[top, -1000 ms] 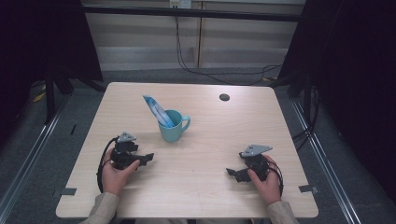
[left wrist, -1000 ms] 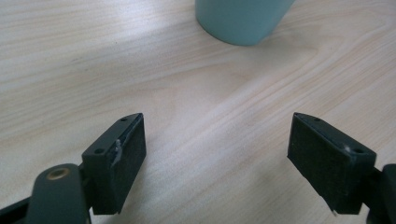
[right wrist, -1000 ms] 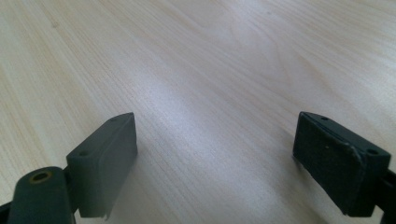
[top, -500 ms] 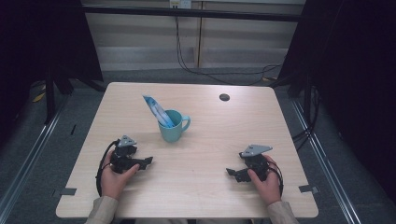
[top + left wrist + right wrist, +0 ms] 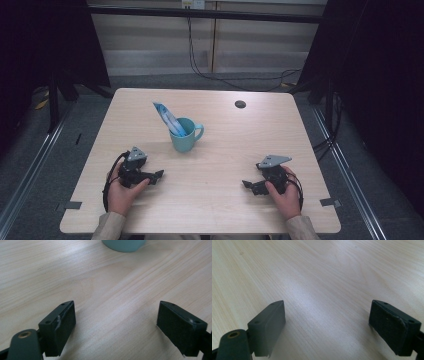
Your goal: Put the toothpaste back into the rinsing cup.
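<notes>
From the high view, a teal mug point(image 5: 184, 135) stands upright near the middle of the counter point(image 5: 225, 200), a little toward the far edge and left of centre. A blue-and-white packet point(image 5: 167, 118) sticks out of it, its long axis leaning up and toward the far left corner; the mug's handle points toward the right edge. The left tongs point(image 5: 156, 175) rest on the counter near the near left corner, jaws aimed toward the right edge, and the mug lies just beyond them toward the far edge and slightly right. The right tongs point(image 5: 248, 185) rest near the near right corner, jaws pointing toward the left edge, well apart from the mug. By this judgement the left hand point(image 5: 121, 192) is the nearer one and would need to swing toward the far edge to meet the mug.

In the left gripper view, the left tongs point(image 5: 116, 325) stand apart with nothing between them but bare wood; they have just been opening. The mug's base point(image 5: 123, 245) shows at the top edge, ahead and near the centre line.

In the right gripper view, the right tongs point(image 5: 327, 325) stand wide apart over bare counter, empty.
</notes>
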Demonstrator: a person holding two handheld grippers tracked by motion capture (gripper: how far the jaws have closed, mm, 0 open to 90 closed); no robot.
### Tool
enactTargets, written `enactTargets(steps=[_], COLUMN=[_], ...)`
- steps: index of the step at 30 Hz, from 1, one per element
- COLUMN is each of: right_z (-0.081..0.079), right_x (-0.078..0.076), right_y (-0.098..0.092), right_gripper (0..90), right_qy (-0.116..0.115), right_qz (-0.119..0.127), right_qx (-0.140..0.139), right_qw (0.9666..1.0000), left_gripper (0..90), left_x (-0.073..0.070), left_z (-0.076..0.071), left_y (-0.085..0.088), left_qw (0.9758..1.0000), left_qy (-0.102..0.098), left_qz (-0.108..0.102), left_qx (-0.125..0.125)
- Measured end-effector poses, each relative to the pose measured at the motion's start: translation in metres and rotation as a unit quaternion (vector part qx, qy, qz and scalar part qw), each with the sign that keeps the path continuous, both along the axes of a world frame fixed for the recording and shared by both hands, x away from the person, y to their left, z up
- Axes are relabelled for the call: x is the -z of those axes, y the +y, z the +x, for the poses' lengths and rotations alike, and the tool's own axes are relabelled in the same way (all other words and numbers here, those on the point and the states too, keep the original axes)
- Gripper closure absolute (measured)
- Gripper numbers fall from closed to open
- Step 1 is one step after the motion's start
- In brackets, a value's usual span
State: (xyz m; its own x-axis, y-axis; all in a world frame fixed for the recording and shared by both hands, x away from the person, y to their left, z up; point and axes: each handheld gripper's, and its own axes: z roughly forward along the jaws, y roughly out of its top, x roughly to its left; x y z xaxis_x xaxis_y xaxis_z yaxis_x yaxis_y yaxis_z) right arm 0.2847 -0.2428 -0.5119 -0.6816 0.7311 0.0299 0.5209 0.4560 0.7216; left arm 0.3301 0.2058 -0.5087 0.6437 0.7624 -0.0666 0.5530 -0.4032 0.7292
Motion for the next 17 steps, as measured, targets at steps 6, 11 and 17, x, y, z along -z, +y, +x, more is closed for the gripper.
enactTargets(steps=[6,11,17], right_z=[0.0,0.0,0.0001], right_x=[0.0,0.0001,0.0001], right_y=[0.0,0.0,0.0], right_gripper=[13.1,13.1,13.0], right_qy=[0.0,-0.001,-0.001], right_qz=[-0.001,0.0,-0.001], right_qx=[-0.001,-0.001,-0.002], right_qw=[1.0,1.0,1.0], left_gripper=[15.2,15.1,15.1], left_x=[0.0006,0.0007,0.0006], left_z=[-0.0007,-0.0012,-0.0011], left_y=[0.0005,-0.0005,0.0002], left_qw=[1.0,0.9998,0.9998], left_qy=[-0.005,-0.009,-0.008], left_qz=[0.005,0.014,0.015], left_qx=[0.006,0.009,0.011])
